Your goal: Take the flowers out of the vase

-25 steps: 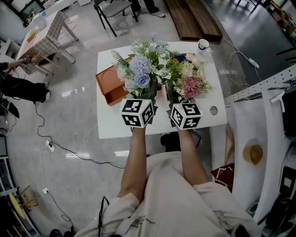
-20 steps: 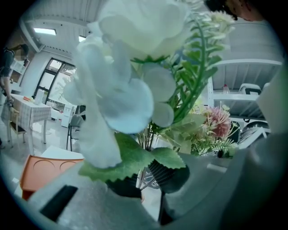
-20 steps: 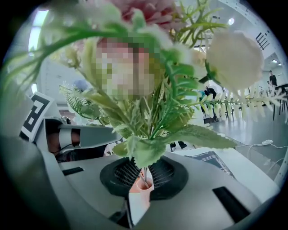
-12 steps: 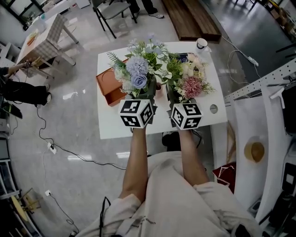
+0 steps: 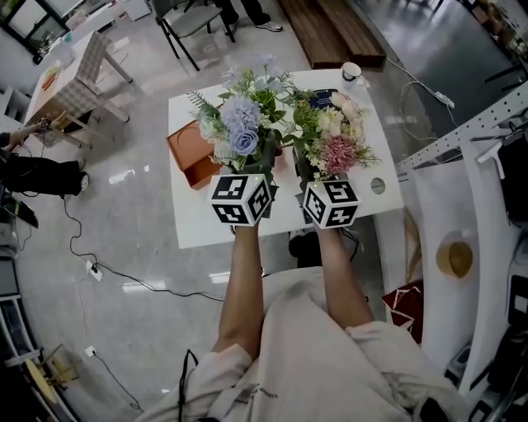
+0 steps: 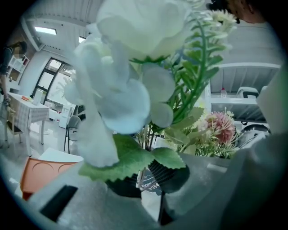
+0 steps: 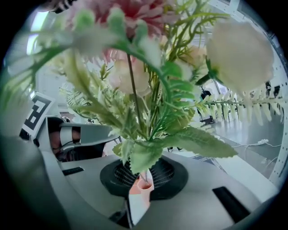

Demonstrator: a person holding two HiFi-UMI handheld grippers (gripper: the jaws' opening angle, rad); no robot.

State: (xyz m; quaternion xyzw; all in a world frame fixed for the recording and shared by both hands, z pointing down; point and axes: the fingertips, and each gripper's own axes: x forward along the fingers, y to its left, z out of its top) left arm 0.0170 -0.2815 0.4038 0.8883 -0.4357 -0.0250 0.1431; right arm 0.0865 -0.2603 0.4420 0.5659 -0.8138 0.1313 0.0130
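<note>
Both grippers hover over the white table (image 5: 206, 218), each with a bunch of artificial flowers. My left gripper (image 5: 266, 167) is shut on the stems of the blue and white bouquet (image 5: 239, 124). In the left gripper view those blooms (image 6: 121, 76) fill the frame and the stems run down between the black pads (image 6: 171, 173). My right gripper (image 5: 303, 171) is shut on the stems of the pink and cream bouquet (image 5: 338, 140). In the right gripper view its leaves (image 7: 148, 148) rise from the jaws, and a small pink vase mouth (image 7: 144, 184) shows just below them.
An orange tray (image 5: 188, 152) lies on the table's left part. A cup (image 5: 351, 72) and a dark flat object (image 5: 323, 97) sit at the far right edge. A chair (image 5: 177, 21), a wooden bench (image 5: 330, 29) and floor cables (image 5: 107, 264) surround the table.
Both grippers hold their bouquets in the same pose as before. Only the head camera's framing has drifted a little.
</note>
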